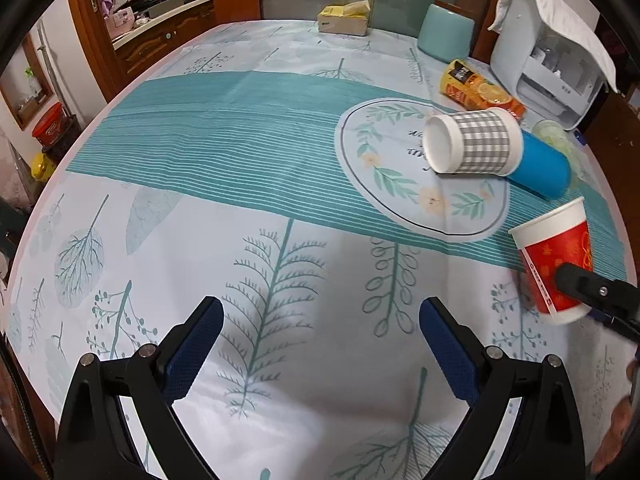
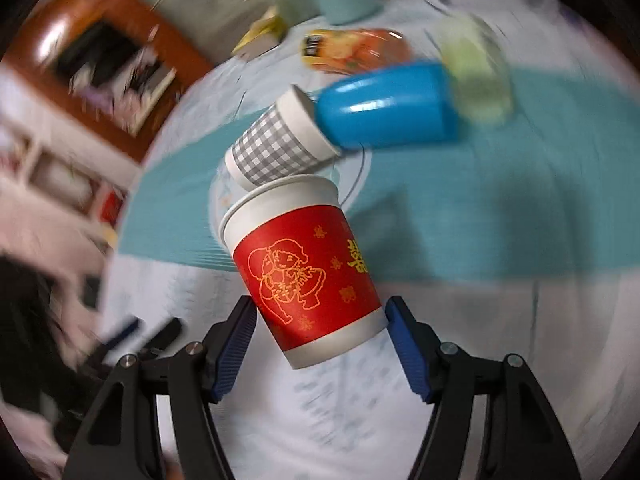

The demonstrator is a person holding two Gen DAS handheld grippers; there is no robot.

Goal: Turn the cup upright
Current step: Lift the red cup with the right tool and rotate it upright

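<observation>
A red and white paper cup with a gold cartoon print sits between the pads of my right gripper, rim up and tilted to the left. The pads touch its lower sides, so the gripper is shut on it. In the left wrist view the same cup is at the far right, tilted above the tablecloth, with a black finger of the right gripper across it. My left gripper is open and empty, low over the tablecloth near the front edge.
A grey checked cup and a blue cup lie on their sides on the round mat. A pale green cup, a snack bag, a teal canister, a tissue box and a white appliance stand behind.
</observation>
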